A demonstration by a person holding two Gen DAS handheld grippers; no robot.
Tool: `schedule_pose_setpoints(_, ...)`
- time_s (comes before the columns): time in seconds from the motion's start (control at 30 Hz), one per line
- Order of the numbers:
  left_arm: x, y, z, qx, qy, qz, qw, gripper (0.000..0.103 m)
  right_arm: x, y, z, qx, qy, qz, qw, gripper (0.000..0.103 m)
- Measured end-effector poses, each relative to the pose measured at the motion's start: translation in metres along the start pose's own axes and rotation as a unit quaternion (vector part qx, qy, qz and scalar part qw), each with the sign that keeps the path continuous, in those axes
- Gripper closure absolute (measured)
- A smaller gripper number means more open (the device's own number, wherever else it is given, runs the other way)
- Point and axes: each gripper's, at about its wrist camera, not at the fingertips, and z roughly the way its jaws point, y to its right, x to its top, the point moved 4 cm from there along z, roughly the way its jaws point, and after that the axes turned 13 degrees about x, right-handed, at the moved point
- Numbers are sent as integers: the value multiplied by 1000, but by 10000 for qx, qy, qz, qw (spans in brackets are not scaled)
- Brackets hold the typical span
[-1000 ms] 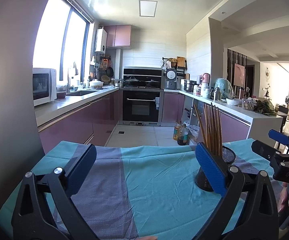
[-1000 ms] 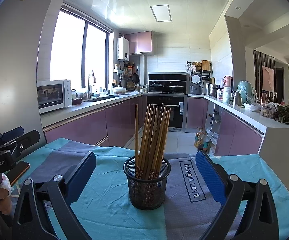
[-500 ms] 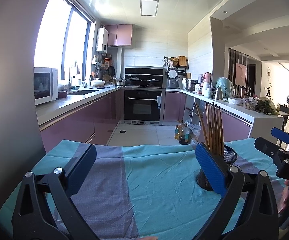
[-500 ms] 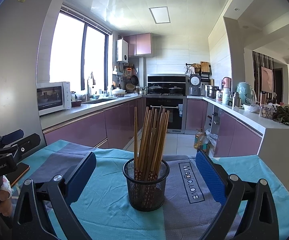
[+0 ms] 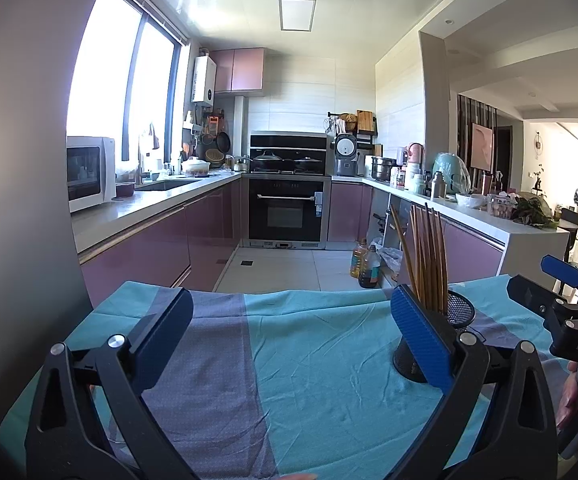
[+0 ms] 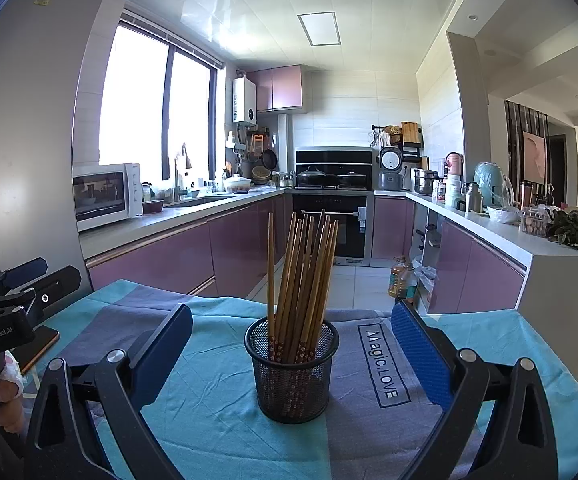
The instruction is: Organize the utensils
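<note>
A black mesh cup (image 6: pixel 292 376) stands upright on the teal and purple cloth (image 6: pixel 217 392), holding several wooden chopsticks (image 6: pixel 303 276). My right gripper (image 6: pixel 292 350) is open, its blue pads on either side of the cup and a little nearer to me, touching nothing. In the left wrist view the same cup (image 5: pixel 459 312) is half hidden behind the right pad, chopsticks (image 5: pixel 427 256) rising above it. My left gripper (image 5: pixel 291 334) is open over bare cloth (image 5: pixel 321 360), left of the cup. The right gripper (image 5: pixel 569 300) shows at that view's right edge, held by a hand.
The table ends just beyond the cup, with kitchen floor, purple cabinets (image 6: pixel 161 256) and an oven (image 6: pixel 333 216) behind. Oil bottles (image 5: pixel 365 266) stand on the floor past the far edge. The left gripper (image 6: pixel 17 304) and a hand (image 6: pixel 7 396) sit at the left edge.
Both views have shifted slightly: the cup sits a touch lower and nearer in the right wrist view. Both grippers stay open and the cup and chopsticks have not moved.
</note>
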Motion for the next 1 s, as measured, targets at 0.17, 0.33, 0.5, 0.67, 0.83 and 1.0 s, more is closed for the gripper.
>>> schedule_pose_setpoints(0.17,0,0,0,-7,5,2,10000,6,0,1,-1,3,-1,6,10000,7)
schedule_pose_setpoints(0.33,0,1,0,-7,1,5,10000,6,0,1,-1,-3,-1,0,10000,7)
schedule_pose_setpoints(0.5,0,1,0,-4,6,4,10000,6,0,1,-1,-5,4,-1,10000,7)
schedule_pose_setpoints(0.67,0,1,0,-9,4,15,10000,6,1,2,-1,-16,3,-4,10000,7)
schedule_pose_setpoints(0.83,0,1,0,-18,6,19,10000,6,1,3,-1,-17,1,-3,10000,7)
schedule_pose_setpoints(1.0,0,1,0,-13,5,20,10000,6,0,3,-1,-28,1,3,10000,7)
